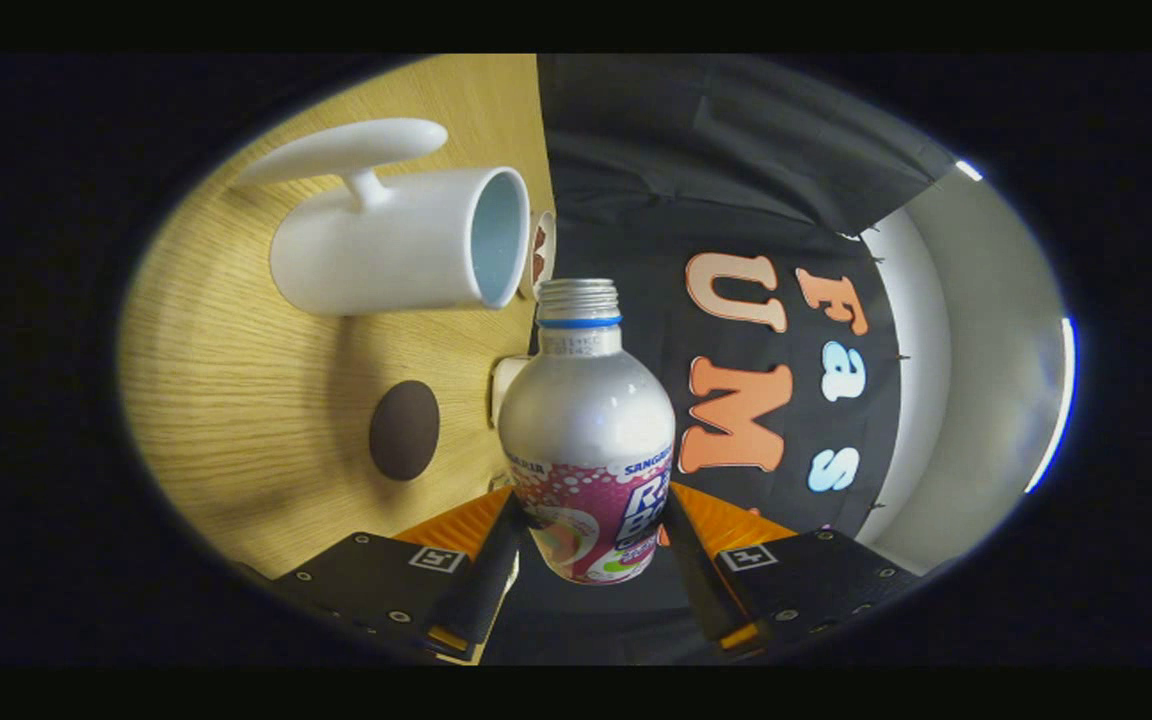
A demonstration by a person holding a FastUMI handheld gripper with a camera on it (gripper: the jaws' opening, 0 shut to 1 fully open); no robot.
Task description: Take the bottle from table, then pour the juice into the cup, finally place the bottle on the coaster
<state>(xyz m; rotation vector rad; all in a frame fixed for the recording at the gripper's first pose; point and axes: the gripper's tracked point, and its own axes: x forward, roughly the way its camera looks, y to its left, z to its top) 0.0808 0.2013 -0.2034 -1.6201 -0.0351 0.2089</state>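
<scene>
We have the hand-held gripper (591, 540) clamped on the bottle (588, 440), one finger pressed to each side of its labelled lower body, so the neck points ahead; the cap is off and the mouth lies just beside the rim of the cup (401, 240); the whole view is rolled sideways, which we judge to be the pouring tilt; the coaster (403, 430), dark and round, waits on the surface (226, 400) near the cup, bare for the bottle.
</scene>
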